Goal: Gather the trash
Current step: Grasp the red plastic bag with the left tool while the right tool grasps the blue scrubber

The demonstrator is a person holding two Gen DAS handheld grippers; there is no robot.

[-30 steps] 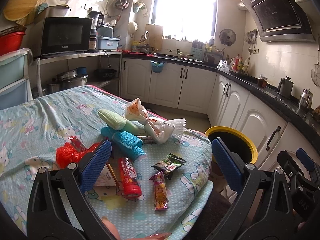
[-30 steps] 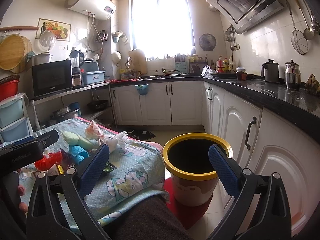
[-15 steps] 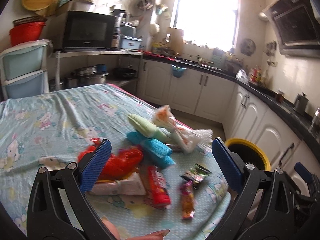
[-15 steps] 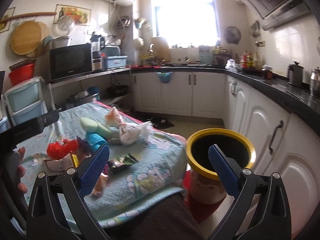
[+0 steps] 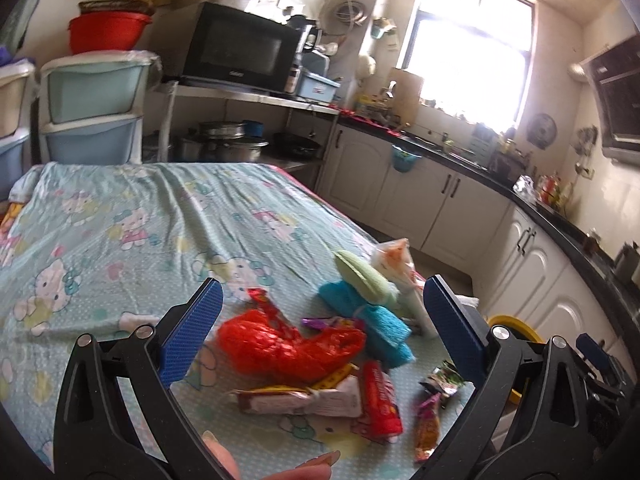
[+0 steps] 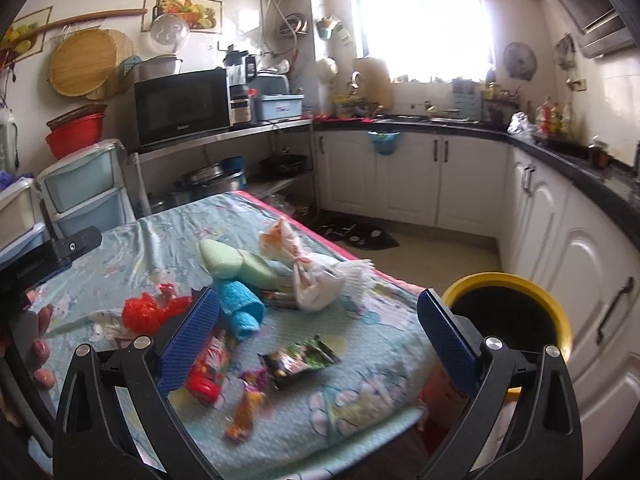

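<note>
Both hand-held grippers hung with jaws spread wide and empty over the table [image 5: 120, 208]: the left gripper [image 5: 320, 324] above a red plastic bag [image 5: 280, 344], the right gripper [image 6: 320, 332] above a dark snack wrapper [image 6: 300, 360], the yellow-rimmed bin [image 6: 516, 304] standing just beside the table's corner

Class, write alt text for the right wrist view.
An open, empty right tool hangs over a cloth-covered table strewn with snack wrappers, a red plastic bag and a tied white bag. A yellow-rimmed bin stands beside it in a kitchen.
</note>
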